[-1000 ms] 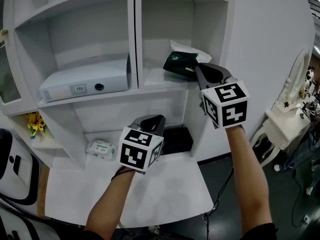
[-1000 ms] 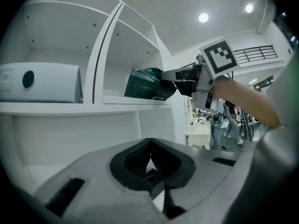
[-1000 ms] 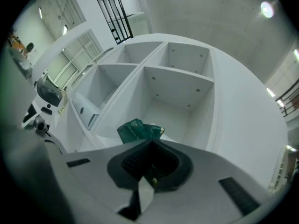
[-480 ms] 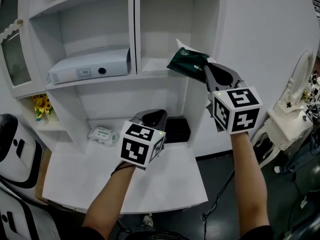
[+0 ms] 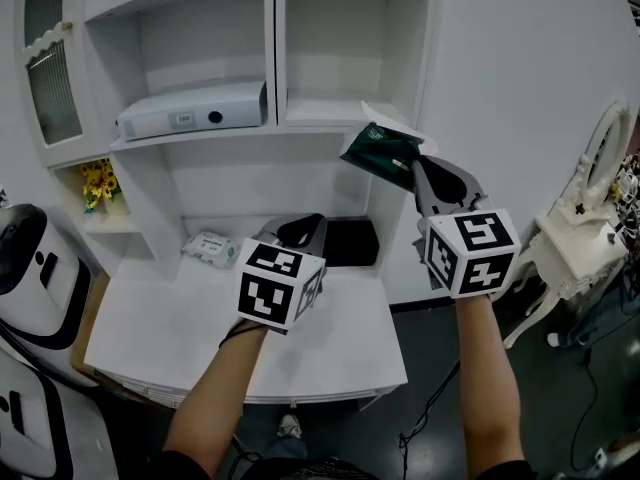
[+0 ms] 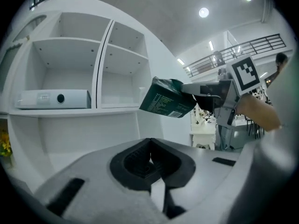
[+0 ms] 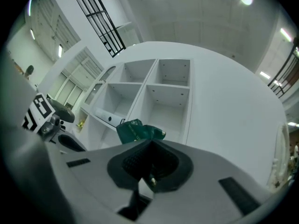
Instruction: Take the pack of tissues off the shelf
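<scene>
The right claw (image 5: 417,166) is pinching the dark green pack of tissues (image 5: 380,153) by its near edge, so the pack is hanging in the air, tilted, out in front of the right upright of the white shelf unit (image 5: 330,125); it is no longer sitting in the right-hand compartment, whose ledge is showing bare behind it. Judging by that, the lifting-off is mostly done, and the pack is being held away from the ledge so that it can be carried clear without catching. The grip is on one edge only, so the soft pack could sag or slip.

The right forearm is reaching up and forward, nearly straight, with the marker cube facing the person and the claw pointing toward the far shelf. The left claw (image 5: 303,231) is idling with its jaws pressed together on nothing; its own view is showing the two pads meeting with no gap. That arm is staying low, bent, hovering over the white worktop (image 5: 180,328) and keeping out of the right arm's way.

A white projector (image 5: 195,113) is lying in the left compartment. Lower down, a pack of wipes (image 5: 212,248) and a black box (image 5: 350,241) are resting at the far side of the worktop; yellow flowers (image 5: 97,180) are standing at the far left.
</scene>
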Action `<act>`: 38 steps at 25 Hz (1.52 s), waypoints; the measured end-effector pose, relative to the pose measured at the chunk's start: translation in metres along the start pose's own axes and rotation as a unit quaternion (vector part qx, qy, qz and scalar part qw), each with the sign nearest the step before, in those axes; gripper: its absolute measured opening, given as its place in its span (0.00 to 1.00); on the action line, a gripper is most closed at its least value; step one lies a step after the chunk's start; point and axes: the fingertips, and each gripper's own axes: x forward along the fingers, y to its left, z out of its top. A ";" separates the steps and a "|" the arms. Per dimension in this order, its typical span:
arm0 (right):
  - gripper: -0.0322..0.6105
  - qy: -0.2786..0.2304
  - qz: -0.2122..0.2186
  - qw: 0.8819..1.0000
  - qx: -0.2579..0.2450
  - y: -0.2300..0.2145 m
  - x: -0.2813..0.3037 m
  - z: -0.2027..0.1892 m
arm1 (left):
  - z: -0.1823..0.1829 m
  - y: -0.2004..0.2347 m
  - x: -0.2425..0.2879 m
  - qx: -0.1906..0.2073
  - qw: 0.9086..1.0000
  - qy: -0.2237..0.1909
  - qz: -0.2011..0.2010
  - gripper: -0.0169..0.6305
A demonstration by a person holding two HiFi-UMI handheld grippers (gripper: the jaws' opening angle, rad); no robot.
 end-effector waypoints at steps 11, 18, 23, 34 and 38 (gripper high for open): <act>0.05 0.030 0.013 0.998 0.061 0.039 -0.040 -0.063 | -0.030 -0.001 -0.039 0.001 0.999 0.013 0.046 0.04; 0.05 0.049 0.016 0.995 0.085 0.059 -0.053 -0.091 | -0.034 0.002 -0.054 0.013 0.997 0.005 0.070 0.04; 0.05 0.059 0.027 0.994 0.090 0.074 -0.057 -0.101 | -0.037 0.001 -0.059 0.014 0.997 0.005 0.076 0.04; 0.05 0.062 0.033 0.993 0.093 0.078 -0.059 -0.104 | -0.042 -0.001 -0.063 0.015 0.997 0.006 0.077 0.04; 0.05 0.060 0.036 0.993 0.091 0.078 -0.057 -0.104 | -0.041 -0.001 -0.064 0.010 0.997 0.008 0.076 0.04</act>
